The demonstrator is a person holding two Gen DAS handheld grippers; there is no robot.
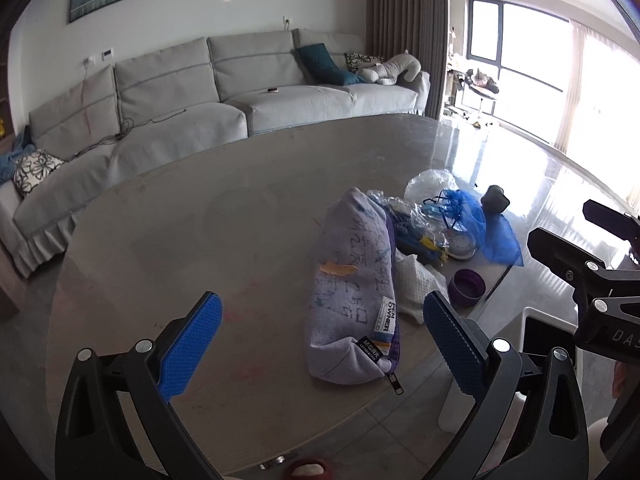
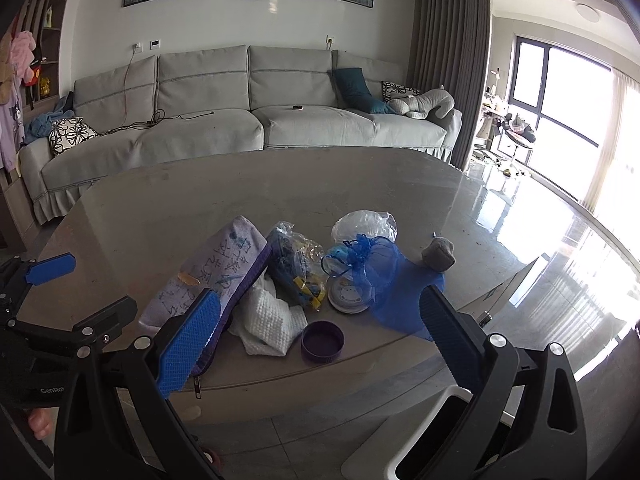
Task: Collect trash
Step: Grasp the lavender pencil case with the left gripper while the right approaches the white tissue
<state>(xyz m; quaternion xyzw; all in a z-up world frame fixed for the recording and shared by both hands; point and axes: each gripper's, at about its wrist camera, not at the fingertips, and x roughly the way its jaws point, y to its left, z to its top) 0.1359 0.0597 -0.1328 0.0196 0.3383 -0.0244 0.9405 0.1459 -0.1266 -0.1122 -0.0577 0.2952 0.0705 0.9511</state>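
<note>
Your left gripper [image 1: 322, 344] is held with its two blue-padded fingers [image 1: 192, 344] spread wide apart, nothing between them, pointing forward and slightly down. Your right gripper [image 2: 316, 340] is posed the same way, jaws wide and empty, its fingers [image 2: 188, 344] angled forward and down. The two sit side by side at about the same height: the right one shows at the right edge of the left wrist view, and the left one at the left edge of the right wrist view.
</note>
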